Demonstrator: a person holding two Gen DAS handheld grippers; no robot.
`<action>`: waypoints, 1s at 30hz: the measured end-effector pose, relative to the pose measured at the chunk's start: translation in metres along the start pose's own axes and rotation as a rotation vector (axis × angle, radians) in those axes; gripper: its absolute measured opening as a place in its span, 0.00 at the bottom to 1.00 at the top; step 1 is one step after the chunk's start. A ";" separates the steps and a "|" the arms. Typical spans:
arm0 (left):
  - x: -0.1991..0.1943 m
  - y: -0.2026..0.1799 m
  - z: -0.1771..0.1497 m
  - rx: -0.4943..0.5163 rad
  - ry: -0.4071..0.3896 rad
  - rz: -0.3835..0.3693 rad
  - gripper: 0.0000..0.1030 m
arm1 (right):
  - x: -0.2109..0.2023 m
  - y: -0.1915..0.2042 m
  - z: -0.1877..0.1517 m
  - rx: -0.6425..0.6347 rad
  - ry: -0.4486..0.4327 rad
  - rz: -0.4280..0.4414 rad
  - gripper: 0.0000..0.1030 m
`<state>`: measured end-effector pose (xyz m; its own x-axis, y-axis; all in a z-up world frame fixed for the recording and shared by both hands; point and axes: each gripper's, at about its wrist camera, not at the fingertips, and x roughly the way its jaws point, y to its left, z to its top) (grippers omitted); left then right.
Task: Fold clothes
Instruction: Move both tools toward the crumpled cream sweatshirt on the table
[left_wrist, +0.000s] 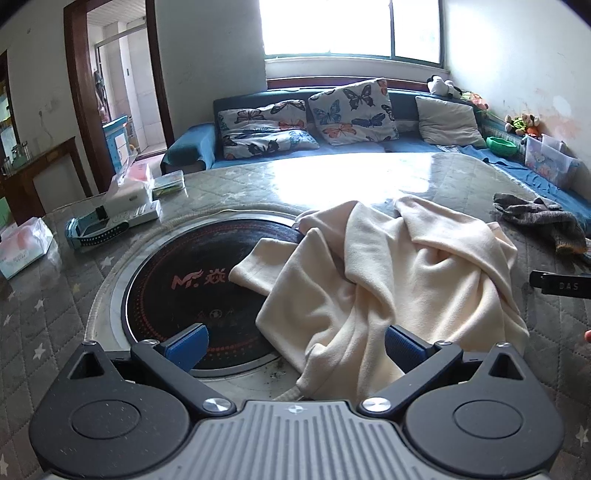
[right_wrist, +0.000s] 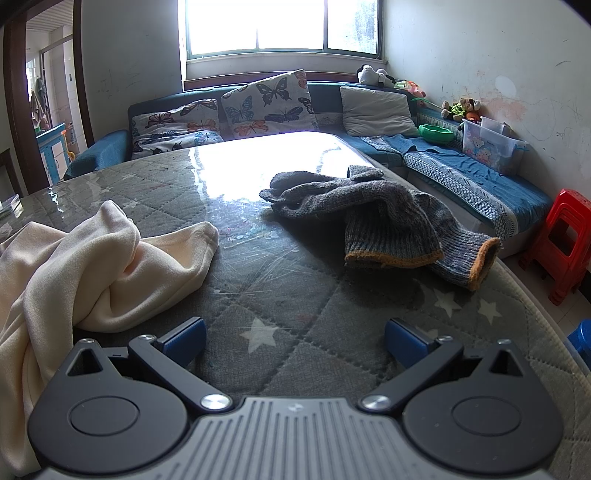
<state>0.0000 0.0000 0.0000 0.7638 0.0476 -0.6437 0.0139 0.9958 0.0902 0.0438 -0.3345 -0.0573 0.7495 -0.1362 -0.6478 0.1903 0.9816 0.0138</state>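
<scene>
Right wrist view: both jaws apart, empty; clear bin (right_wrist: 493, 147) on sofa (right_wrist: 480, 184), contents unclear.

Bright window (right_wrist: 280, 26), blue sofa (right_wrist: 476, 184) with butterfly cushions (right_wrist: 267, 103), scuffed white walls (right_wrist: 498, 55), red stool (right_wrist: 561, 240)

A blue sofa (left_wrist: 369, 147) is running along the far wall beneath the bright window (right_wrist: 280, 26), and butterfly-print cushions (left_wrist: 351, 110) and a plain cushion (right_wrist: 376, 110) are leaning against its back. A round black hotplate (left_wrist: 199, 291) is sitting set into the quilted, star-patterned table cover (right_wrist: 295, 295), with tissue packs (left_wrist: 22, 243) and a white box (left_wrist: 129, 199) lying at the table's left edge. A red plastic stool (right_wrist: 561, 240) is standing on the floor to the right, while a clear storage box (right_wrist: 491, 146), a green bowl (right_wrist: 436, 133) and soft toys (right_wrist: 461, 108) are resting on the sofa's side section.
</scene>
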 end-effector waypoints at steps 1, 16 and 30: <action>0.000 0.000 0.000 -0.002 0.003 -0.002 1.00 | 0.000 0.000 0.000 0.002 0.001 0.002 1.00; 0.001 -0.012 -0.001 0.004 0.045 -0.025 1.00 | 0.000 0.000 0.001 -0.001 0.003 0.000 1.00; -0.018 -0.002 -0.009 -0.013 0.068 -0.055 1.00 | -0.040 0.009 -0.014 -0.061 -0.063 0.014 1.00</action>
<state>-0.0198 -0.0019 0.0048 0.7165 -0.0027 -0.6976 0.0464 0.9980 0.0437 0.0069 -0.3185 -0.0415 0.7904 -0.1283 -0.5990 0.1418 0.9896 -0.0248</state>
